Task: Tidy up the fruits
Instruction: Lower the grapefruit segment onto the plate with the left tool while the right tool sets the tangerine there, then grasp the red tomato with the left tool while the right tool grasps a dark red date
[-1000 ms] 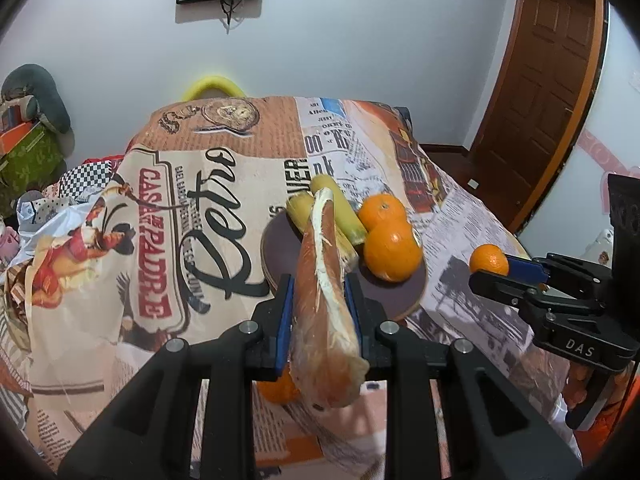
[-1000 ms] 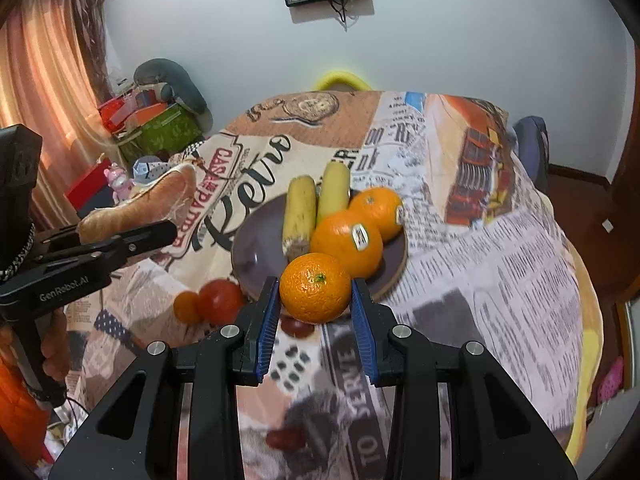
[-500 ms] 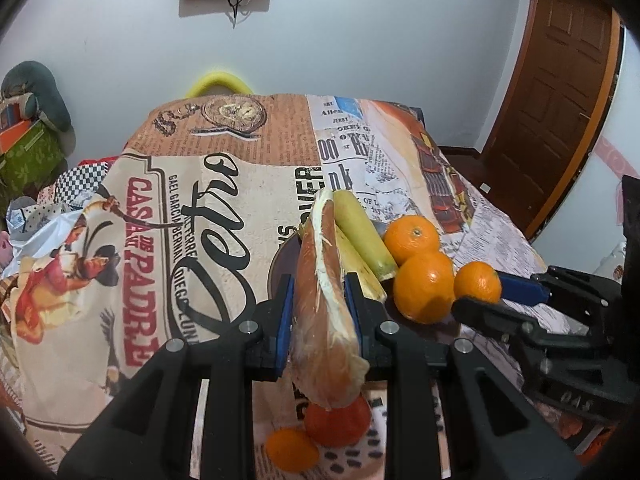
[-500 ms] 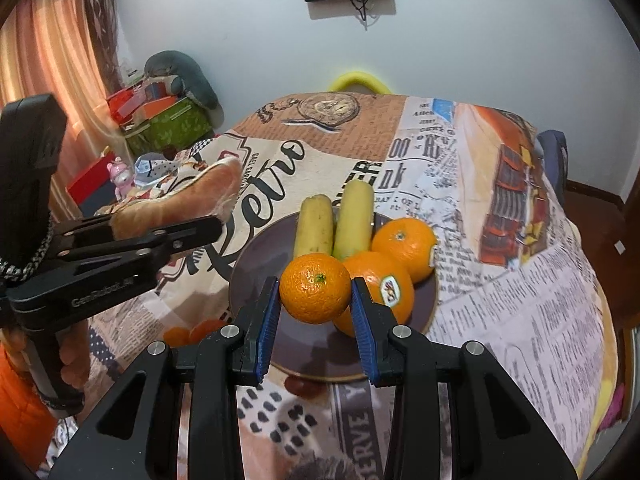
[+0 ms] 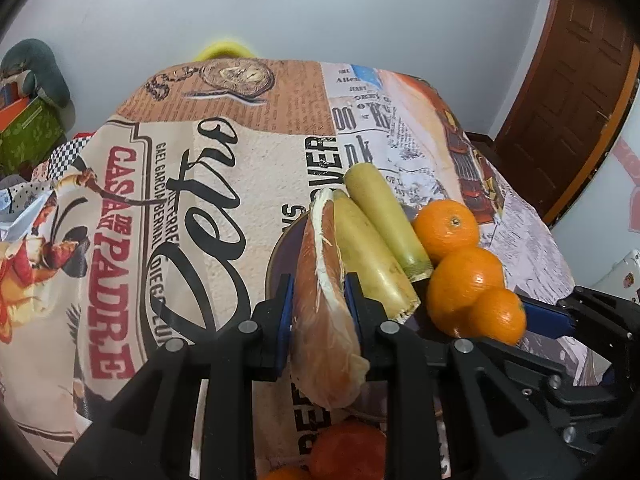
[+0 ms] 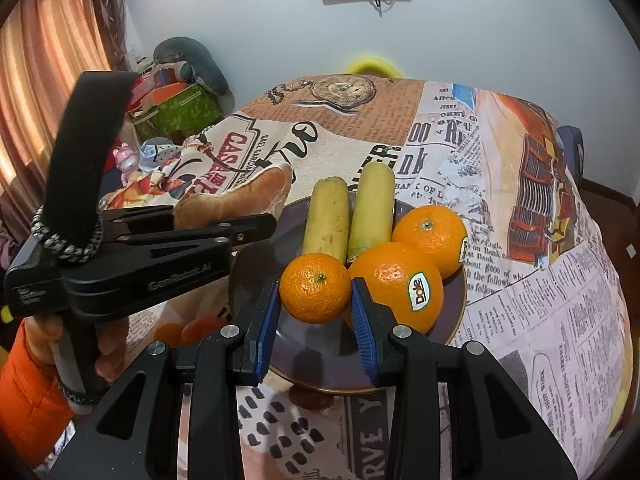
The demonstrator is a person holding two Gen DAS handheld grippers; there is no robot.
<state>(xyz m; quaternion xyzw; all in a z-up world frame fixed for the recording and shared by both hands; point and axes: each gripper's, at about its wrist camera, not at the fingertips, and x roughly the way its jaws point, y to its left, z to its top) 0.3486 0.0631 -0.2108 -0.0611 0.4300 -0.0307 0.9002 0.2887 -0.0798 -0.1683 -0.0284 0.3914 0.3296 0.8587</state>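
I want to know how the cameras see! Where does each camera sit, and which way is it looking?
Left wrist: rides on the left gripper, looks down along its fingers at the bun it holds and the plate; no body shows.
Right wrist: rides on the right gripper, looks at its small orange; a hand and orange sleeve show.
Both share the plate, bananas and oranges.

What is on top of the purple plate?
On the plate lie two yellow corn cobs and two big oranges. The small orange held over it hides part of the plate.
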